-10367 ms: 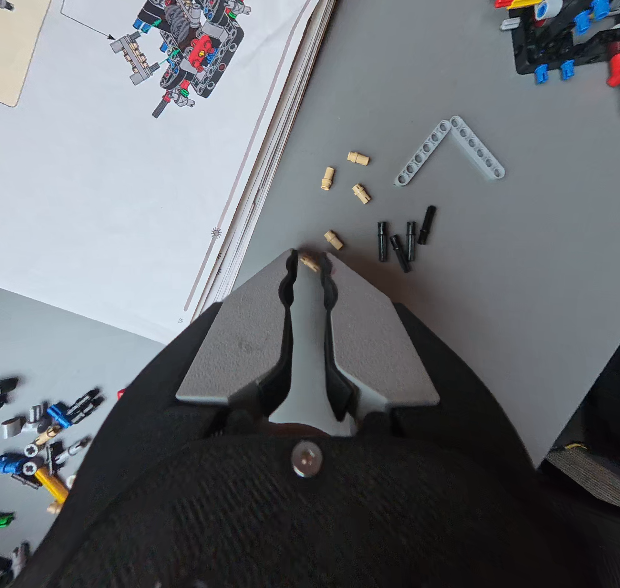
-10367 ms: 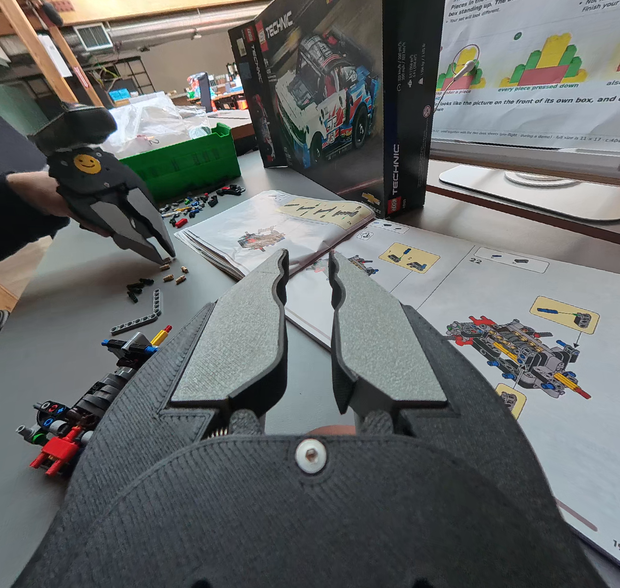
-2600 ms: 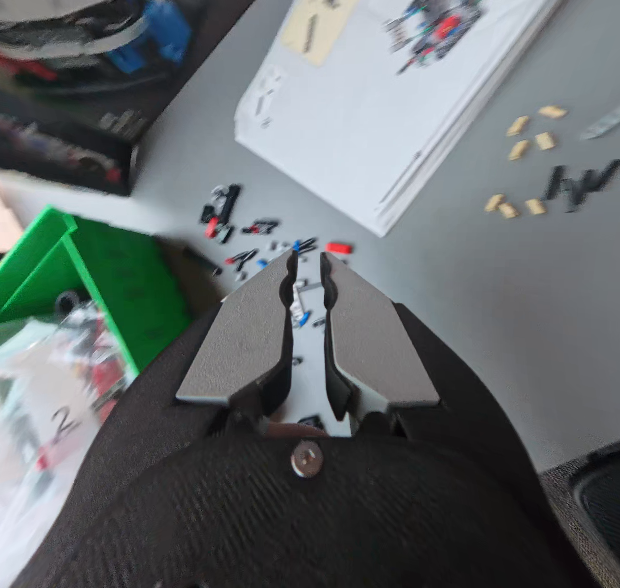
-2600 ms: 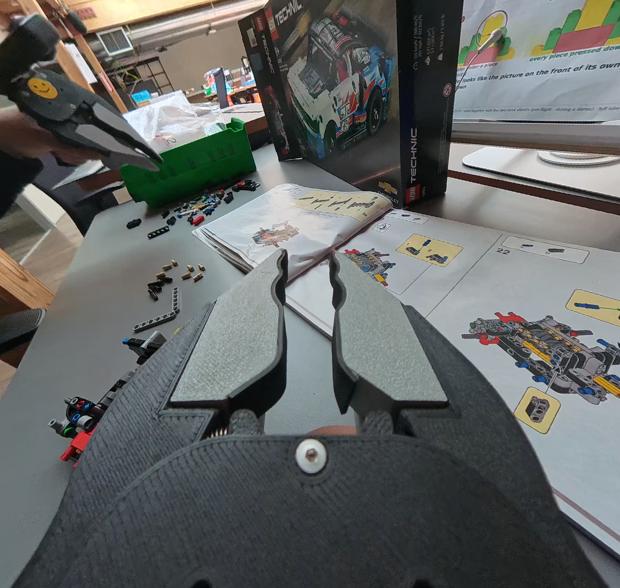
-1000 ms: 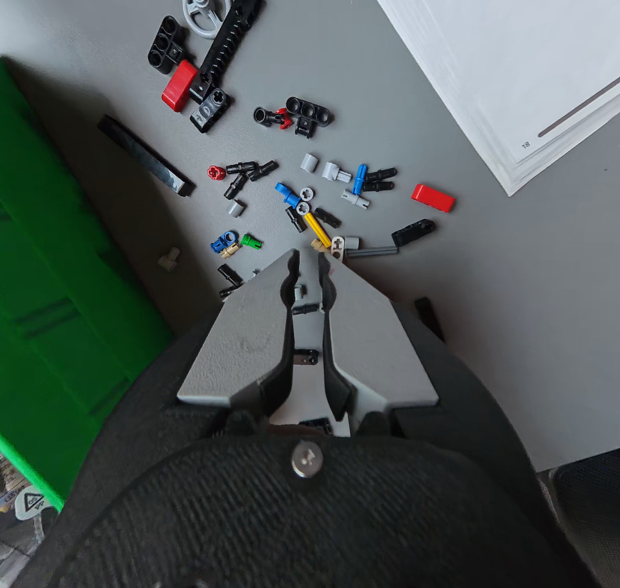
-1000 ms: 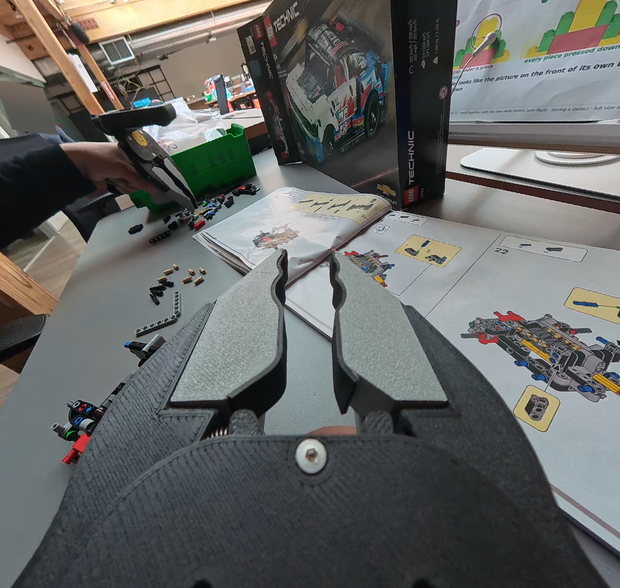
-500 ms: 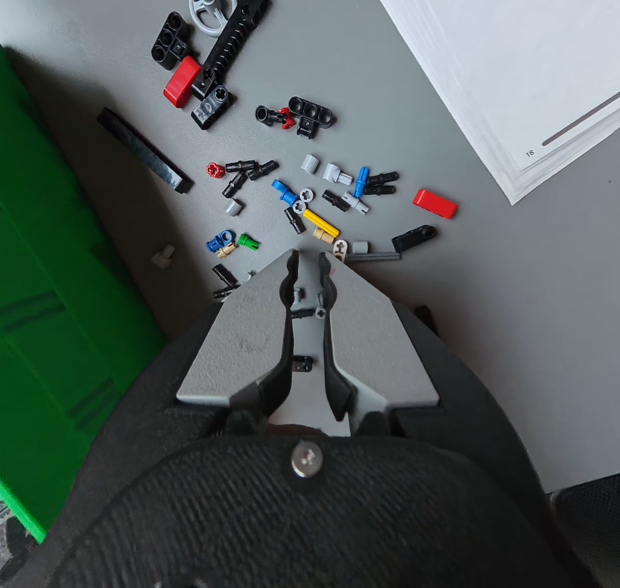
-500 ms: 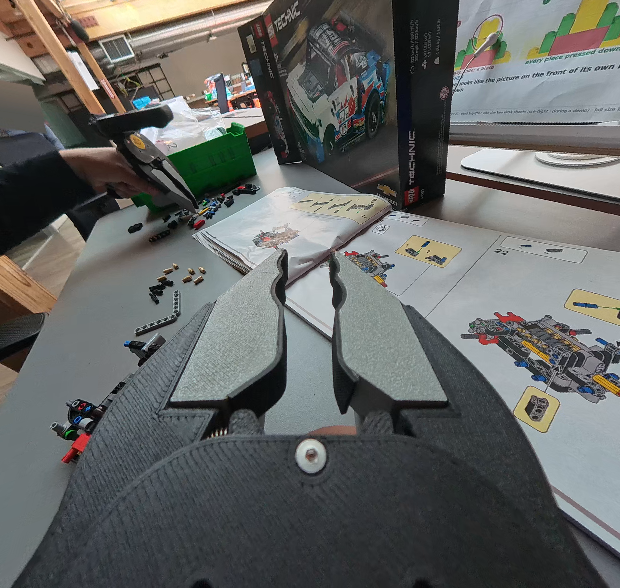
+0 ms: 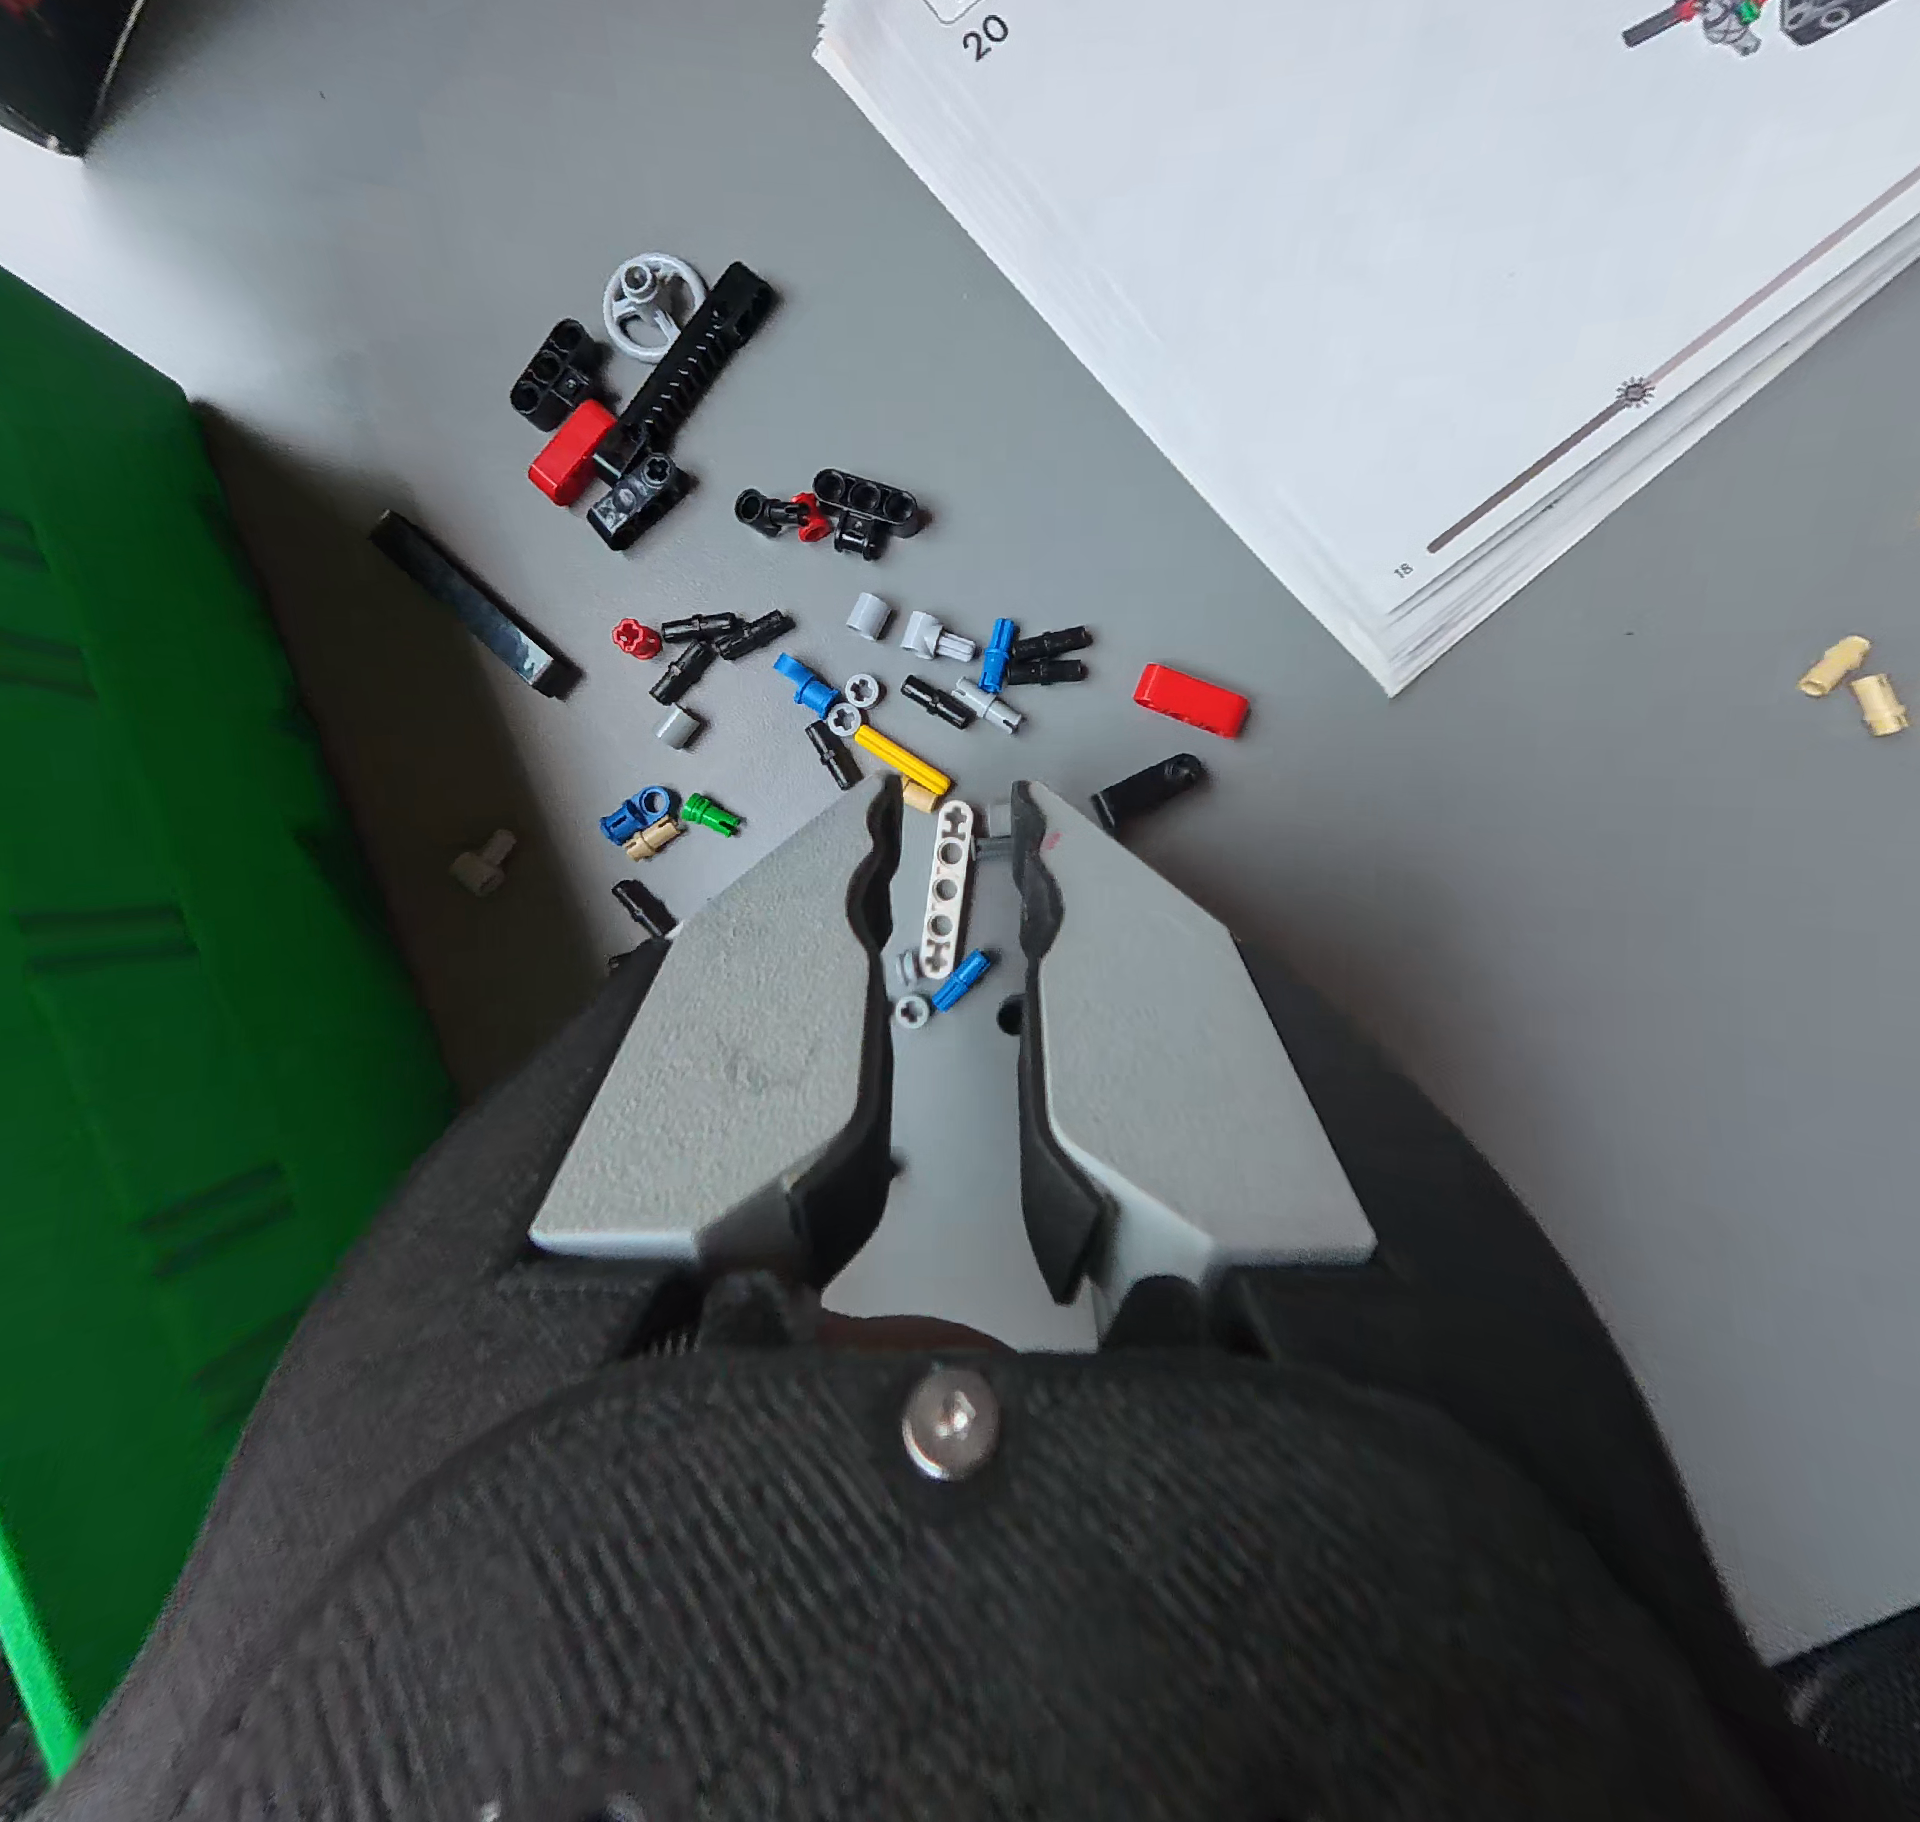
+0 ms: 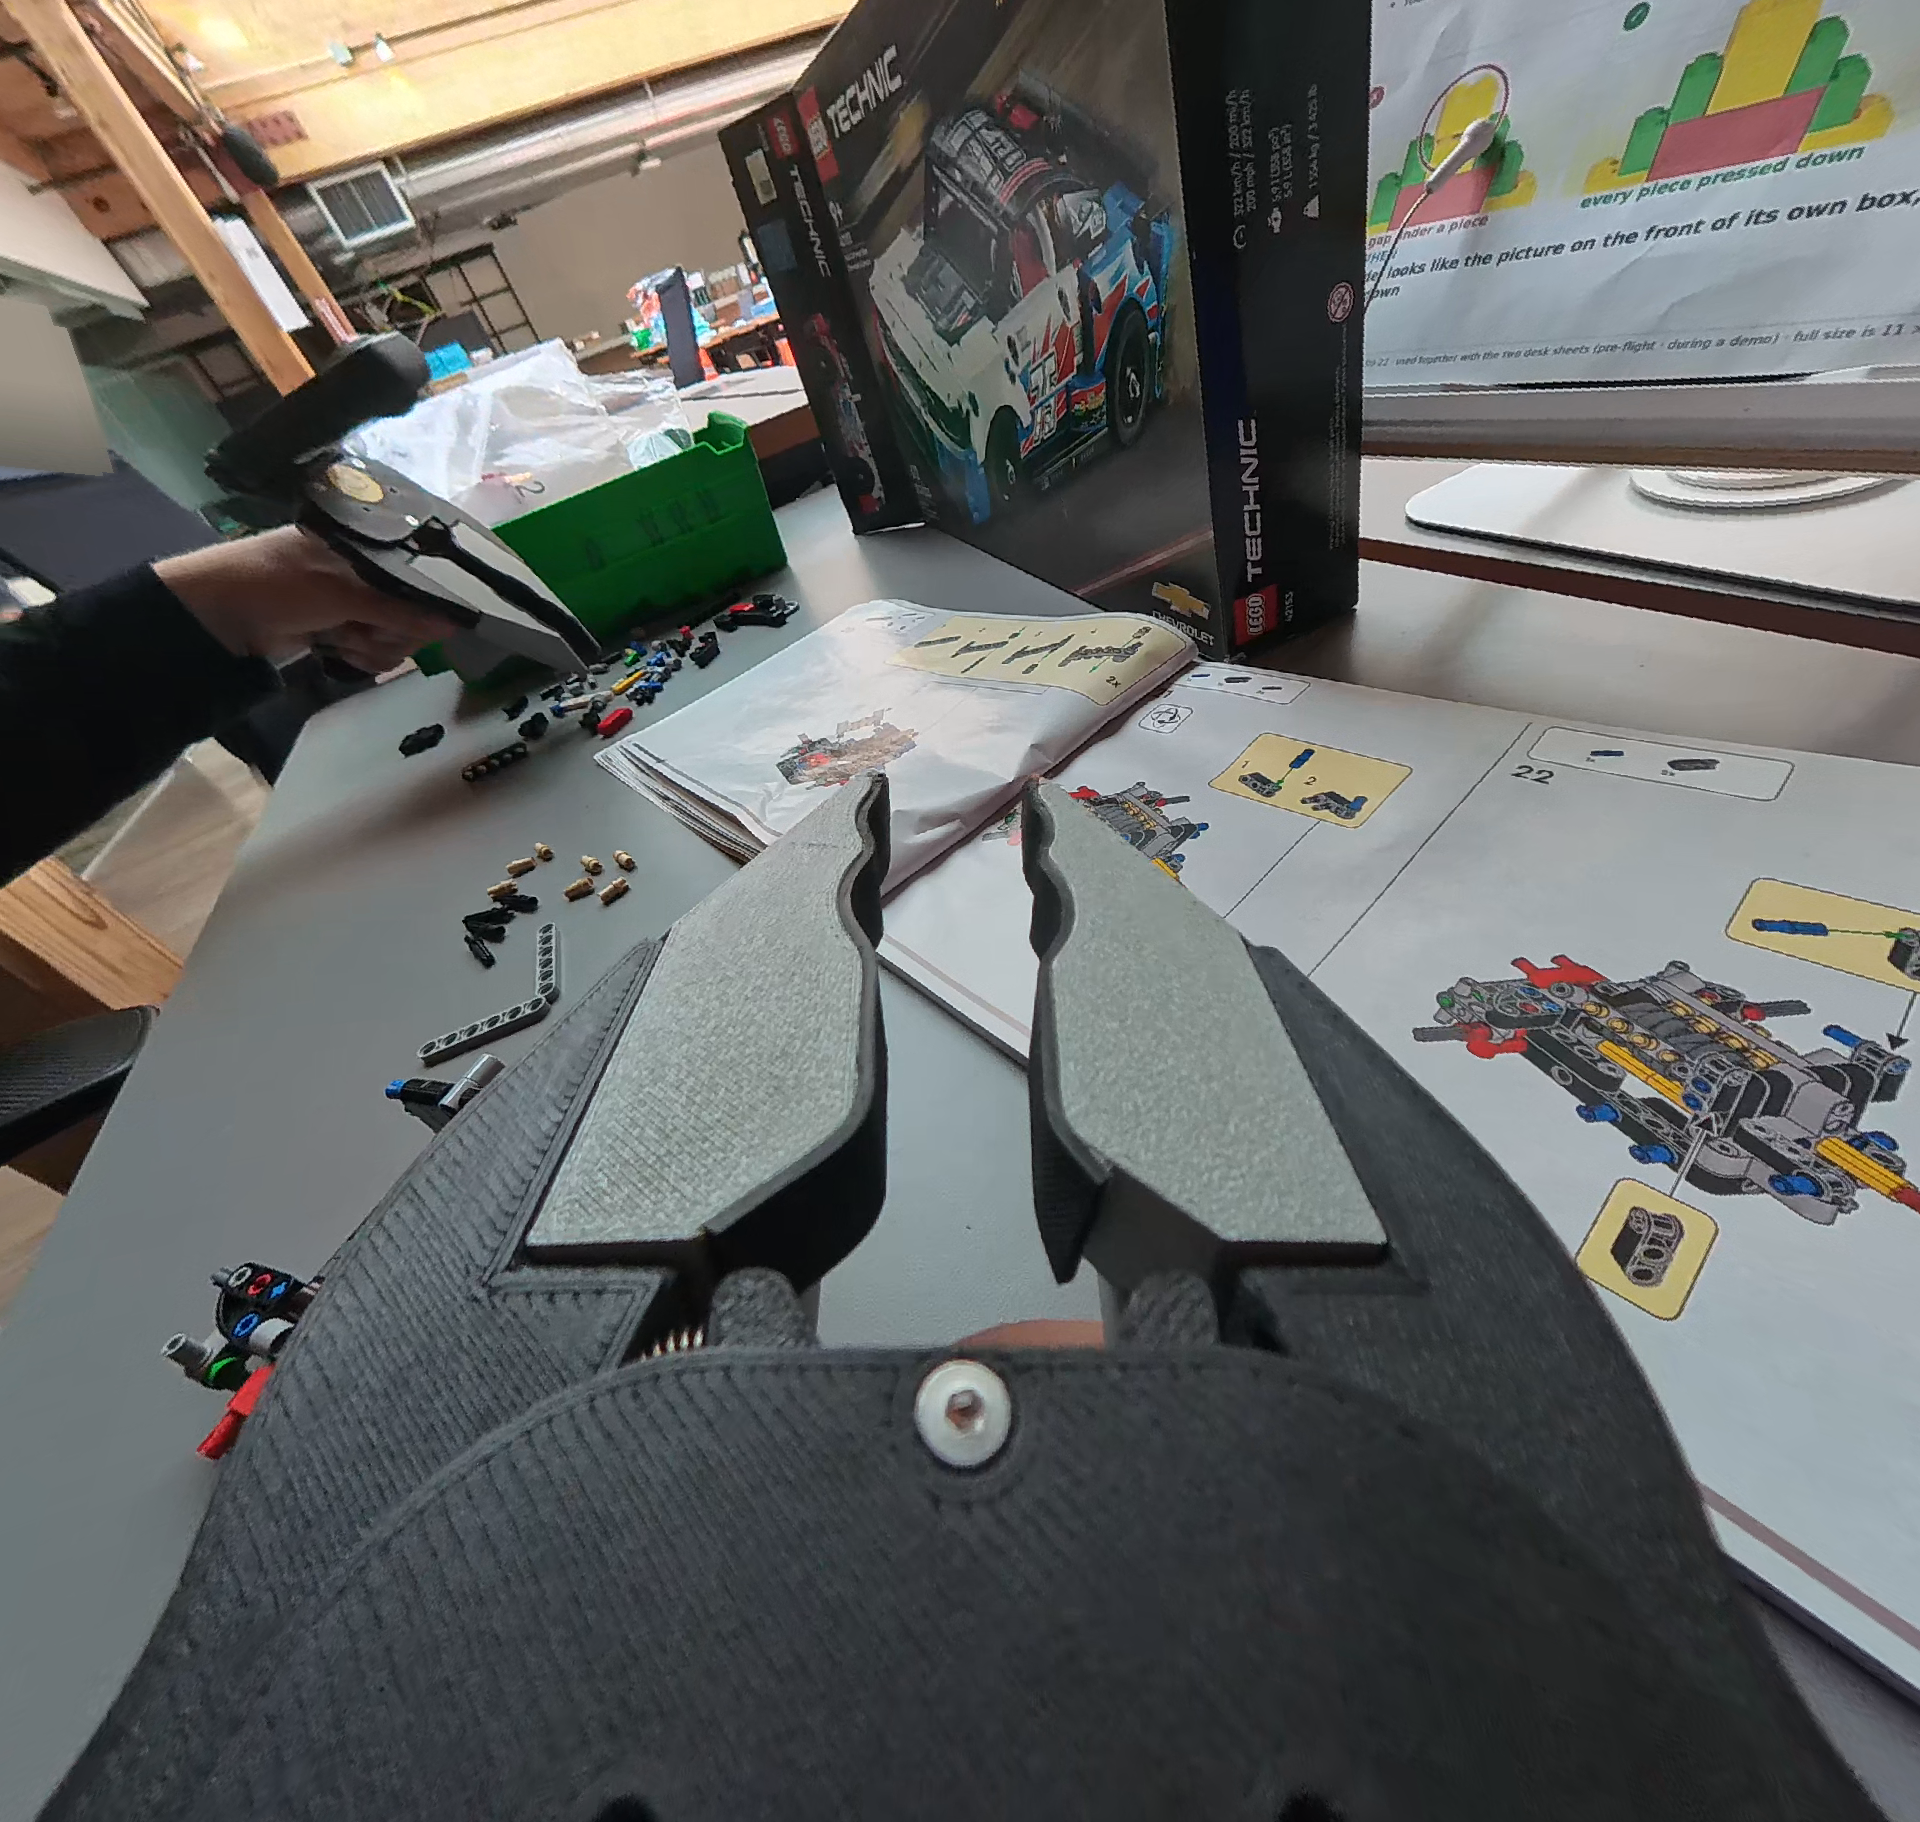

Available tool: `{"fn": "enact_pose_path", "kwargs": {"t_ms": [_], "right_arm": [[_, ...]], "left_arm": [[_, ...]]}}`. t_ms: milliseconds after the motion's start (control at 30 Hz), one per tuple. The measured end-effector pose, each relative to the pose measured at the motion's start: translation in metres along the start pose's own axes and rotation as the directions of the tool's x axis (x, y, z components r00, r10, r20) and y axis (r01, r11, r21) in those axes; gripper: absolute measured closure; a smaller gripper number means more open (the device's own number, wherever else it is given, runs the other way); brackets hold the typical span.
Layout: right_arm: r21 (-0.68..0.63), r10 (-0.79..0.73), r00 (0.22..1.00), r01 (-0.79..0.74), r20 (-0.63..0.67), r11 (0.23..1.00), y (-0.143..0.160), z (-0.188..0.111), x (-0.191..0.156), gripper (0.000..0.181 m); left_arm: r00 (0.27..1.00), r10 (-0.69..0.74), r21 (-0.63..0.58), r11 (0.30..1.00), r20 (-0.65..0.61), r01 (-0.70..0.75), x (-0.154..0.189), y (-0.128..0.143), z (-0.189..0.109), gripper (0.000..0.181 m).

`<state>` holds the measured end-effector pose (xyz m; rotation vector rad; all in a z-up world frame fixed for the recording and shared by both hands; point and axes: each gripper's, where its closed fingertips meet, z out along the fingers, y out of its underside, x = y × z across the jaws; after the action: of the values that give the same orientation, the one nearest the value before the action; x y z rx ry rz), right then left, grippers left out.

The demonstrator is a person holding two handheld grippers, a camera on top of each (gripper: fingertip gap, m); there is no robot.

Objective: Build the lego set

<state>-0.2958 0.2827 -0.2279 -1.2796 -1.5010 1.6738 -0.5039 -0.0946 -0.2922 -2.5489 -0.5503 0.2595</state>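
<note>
Fingers of my left gripper (image 9: 951, 801) stand spread around the white liftarm (image 9: 947, 886), its length along them; my right gripper (image 10: 956, 806), spread and empty, hangs far off.

Your loose lego pieces (image 9: 831, 629) lie scattered flat on the grey table. A white thin liftarm (image 9: 948, 884) lies lengthwise pointing toward 12 o'clock, a yellow axle (image 9: 902, 760) at its 11 o'clock, a red beam (image 9: 1191, 699) off at 2 o'clock, tan pins (image 9: 1855, 683) well apart at 3 o'clock.
</note>
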Motion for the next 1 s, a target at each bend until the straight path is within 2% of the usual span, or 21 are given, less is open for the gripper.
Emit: {"fn": "enact_pose_path", "kwargs": {"t_ms": [33, 200, 467, 567, 633, 833, 1000], "right_arm": [[0.001, 0.002, 1.000, -0.002, -0.001, 1.000, 0.000, 0.000, 0.000, 0.159], [0.006, 0.008, 1.000, -0.008, -0.002, 1.000, -0.001, -0.001, 0.001, 0.159], [-0.003, 0.003, 1.000, -0.003, 0.006, 1.000, 0.000, 0.000, 0.000, 0.159], [-0.004, 0.004, 1.000, -0.004, 0.009, 1.000, 0.000, 0.000, -0.001, 0.159], [-0.008, 0.000, 1.000, 0.000, 0.011, 1.000, 0.001, 0.001, -0.001, 0.159], [-0.013, -0.006, 1.000, 0.006, 0.013, 1.000, 0.002, 0.001, -0.002, 0.159], [-0.008, -0.004, 1.000, 0.004, 0.012, 1.000, 0.001, 0.001, -0.002, 0.159]], "left_arm": [[1.000, 0.013, -0.005, 1.000, 0.001, -0.013, -0.001, 0.001, -0.001, 0.164], [0.995, 0.103, -0.026, 0.994, -0.018, -0.103, -0.003, 0.004, -0.005, 0.165], [0.986, 0.154, -0.078, 0.984, -0.058, -0.158, -0.010, 0.000, 0.000, 0.168], [0.990, 0.133, -0.114, 0.984, -0.048, -0.138, -0.015, 0.001, 0.004, 0.169], [0.989, 0.121, -0.133, 0.982, -0.086, -0.131, -0.011, 0.004, 0.008, 0.169], [0.983, 0.169, -0.192, 0.965, -0.075, -0.180, -0.013, 0.011, 0.017, 0.164], [0.986, 0.142, -0.198, 0.968, -0.083, -0.156, -0.016, 0.009, 0.021, 0.167]]}}
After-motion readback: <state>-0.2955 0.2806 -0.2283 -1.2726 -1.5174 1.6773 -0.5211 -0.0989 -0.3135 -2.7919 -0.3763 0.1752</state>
